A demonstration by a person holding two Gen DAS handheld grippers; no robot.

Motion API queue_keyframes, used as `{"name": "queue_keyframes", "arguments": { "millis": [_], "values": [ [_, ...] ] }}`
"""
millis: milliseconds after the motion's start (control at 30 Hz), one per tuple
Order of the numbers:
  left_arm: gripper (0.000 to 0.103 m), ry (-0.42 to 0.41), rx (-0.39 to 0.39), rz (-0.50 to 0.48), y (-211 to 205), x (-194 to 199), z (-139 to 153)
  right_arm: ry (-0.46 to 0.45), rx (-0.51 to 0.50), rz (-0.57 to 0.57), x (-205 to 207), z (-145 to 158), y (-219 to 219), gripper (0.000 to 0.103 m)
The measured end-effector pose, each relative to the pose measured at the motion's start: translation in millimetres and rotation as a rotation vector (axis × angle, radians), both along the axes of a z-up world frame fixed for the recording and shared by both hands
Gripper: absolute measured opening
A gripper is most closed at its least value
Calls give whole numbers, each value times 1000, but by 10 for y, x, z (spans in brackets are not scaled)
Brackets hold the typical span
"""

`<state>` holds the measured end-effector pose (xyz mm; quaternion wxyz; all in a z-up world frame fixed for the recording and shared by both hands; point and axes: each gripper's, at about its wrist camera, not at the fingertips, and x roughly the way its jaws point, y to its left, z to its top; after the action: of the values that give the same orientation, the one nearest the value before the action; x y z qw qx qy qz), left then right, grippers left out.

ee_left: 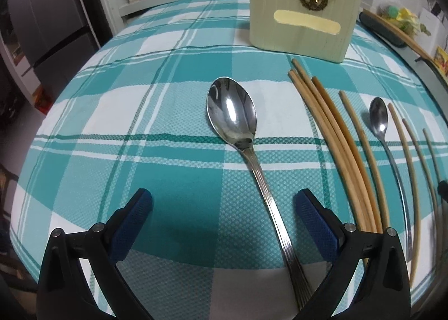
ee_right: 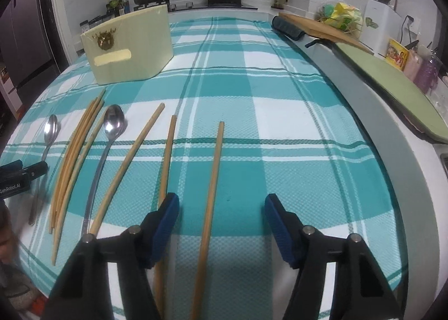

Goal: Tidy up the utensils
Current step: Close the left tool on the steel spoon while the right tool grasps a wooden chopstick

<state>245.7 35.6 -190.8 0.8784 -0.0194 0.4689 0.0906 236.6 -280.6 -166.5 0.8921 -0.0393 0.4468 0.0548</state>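
A large steel spoon (ee_left: 232, 112) lies flat on the checked cloth of the worktop (ee_left: 173, 73), bowl pointing away, its ridged handle running back between the open fingers of the left claw (ee_left: 222, 199), nearer the right finger; nothing is gripped. Just beside it lies a bundle of wooden chopsticks (ee_left: 330, 135), then a smaller spoon (ee_left: 378, 115) among more loose sticks. Beyond them stands a cream holder box (ee_left: 303, 16) with a gold emblem.

In the right wrist view, a single chopstick (ee_right: 212, 177) lies between the spread fingers of the right claw (ee_right: 222, 202), also ungripped; another stick (ee_right: 167, 157) passes close under its left finger.

Likely risks: flat, thin utensils may slip or pivot when pinched, and the right claw could catch the neighbouring stick, scattering the row.
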Motion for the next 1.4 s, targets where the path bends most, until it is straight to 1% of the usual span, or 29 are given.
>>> {"name": "queue_keyframes", "arguments": {
  "millis": [67,233,300,367,433,533,700,800,900,1000,1033,1067,1100,1133,1167,1200,1233,1267,1300,1400],
  "values": [
    [103,4,7,1,47,-2,2,24,-18,20,43,-66,32,55],
    [103,15,35,-25,254,-66,16,40,-62,54,56,-75,51,55],
    [103,25,45,-28,362,-79,19,55,-55,55,76,-73,19,55],
    [103,39,39,-22,465,-59,18,69,-50,55,120,-74,-12,55],
    [103,56,10,-24,536,-21,11,84,-35,61,153,-77,-36,55],
    [102,73,-29,-86,535,58,-9,88,-14,73,210,-84,-70,56],
    [102,89,-46,-244,424,264,-21,90,-3,103,342,-87,-97,56],
    [102,95,-40,-297,383,421,-18,116,-22,122,423,-79,-63,56],
    [102,107,-43,-315,355,573,-18,144,-30,134,506,-71,3,56],
    [103,111,-34,-334,301,711,-22,169,-28,140,590,-65,56,50],
    [102,112,-32,-337,298,741,-22,177,-28,141,619,-61,68,44],
    [99,115,-38,-340,283,777,-19,188,-28,145,657,-56,92,36],
    [94,113,-43,-344,271,807,-9,197,-28,149,692,-51,116,33],
    [90,108,-40,-348,257,815,5,205,-28,150,729,-49,136,26],
    [78,103,-42,-356,234,831,21,211,-28,151,775,-50,157,20],
    [62,95,-57,-375,210,847,46,215,-29,152,818,-52,175,15],
    [53,90,-54,-394,172,858,70,218,-24,151,858,-51,179,9],
    [42,84,-42,-408,127,847,87,227,-8,147,906,-49,170,7],
    [42,88,-25,-413,96,857,95,232,14,143,950,-45,157,7],
    [42,73,-30,-409,112,822,148,228,88,130,1032,20,94,6]
  ]
}}
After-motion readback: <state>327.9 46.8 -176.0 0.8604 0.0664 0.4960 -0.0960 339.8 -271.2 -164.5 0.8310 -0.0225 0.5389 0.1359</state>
